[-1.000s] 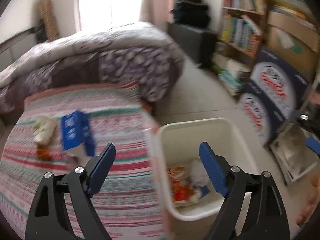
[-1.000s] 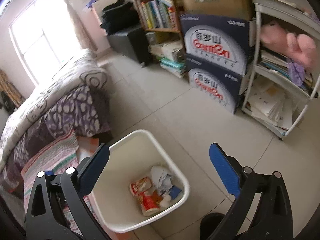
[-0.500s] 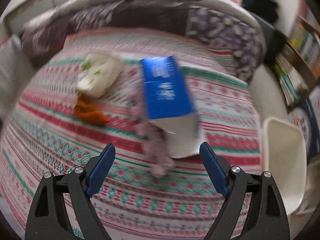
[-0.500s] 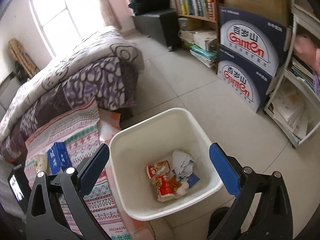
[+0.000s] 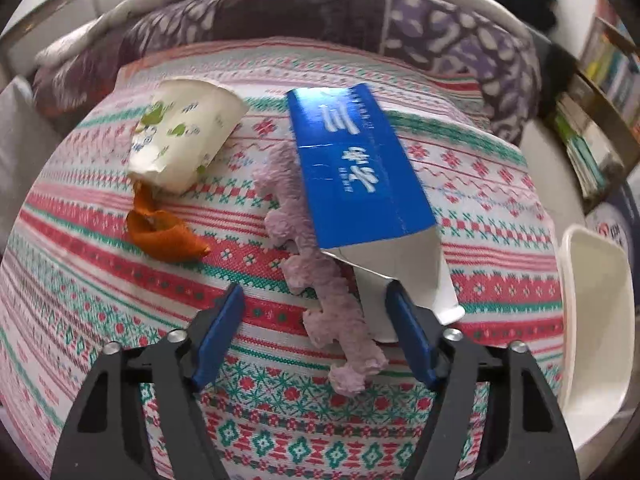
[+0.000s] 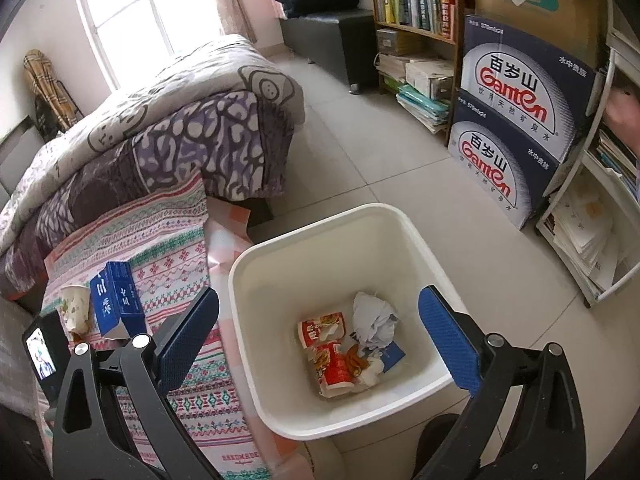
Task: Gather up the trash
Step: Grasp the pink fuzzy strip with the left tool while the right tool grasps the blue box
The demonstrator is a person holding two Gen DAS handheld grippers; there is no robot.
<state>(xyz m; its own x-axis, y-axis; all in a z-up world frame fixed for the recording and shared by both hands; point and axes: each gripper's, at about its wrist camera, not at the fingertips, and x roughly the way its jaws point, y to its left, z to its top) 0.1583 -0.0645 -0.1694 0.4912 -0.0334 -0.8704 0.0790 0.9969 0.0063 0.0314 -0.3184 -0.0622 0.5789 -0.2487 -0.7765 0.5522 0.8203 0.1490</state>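
Note:
A blue carton (image 5: 352,168) lies on the striped bedspread (image 5: 120,320), its open white end toward me. A pink foam strip (image 5: 320,280) runs beside and under it. My left gripper (image 5: 316,320) is low over both and its jaws are closing. The strip and the carton's white end sit between the fingers, and the left pad touches nothing. A crushed paper cup (image 5: 184,132) and orange peel (image 5: 160,232) lie to the left. My right gripper (image 6: 318,300) hangs open and empty over the white bin (image 6: 304,240). The bin holds red wrappers (image 6: 328,352) and crumpled paper (image 6: 372,316).
The bin's rim (image 5: 592,320) stands just off the bed's right edge. A folded purple quilt (image 6: 180,132) covers the far bed. Stacked water boxes (image 6: 516,120), a bookshelf (image 6: 416,4) and a white rack of papers (image 6: 588,240) line the tiled floor (image 6: 360,140).
The left gripper swung from over the bin to the bed and dropped close to the blue carton, and its jaws narrowed. The right gripper shifted so the bin sits between its fingers.

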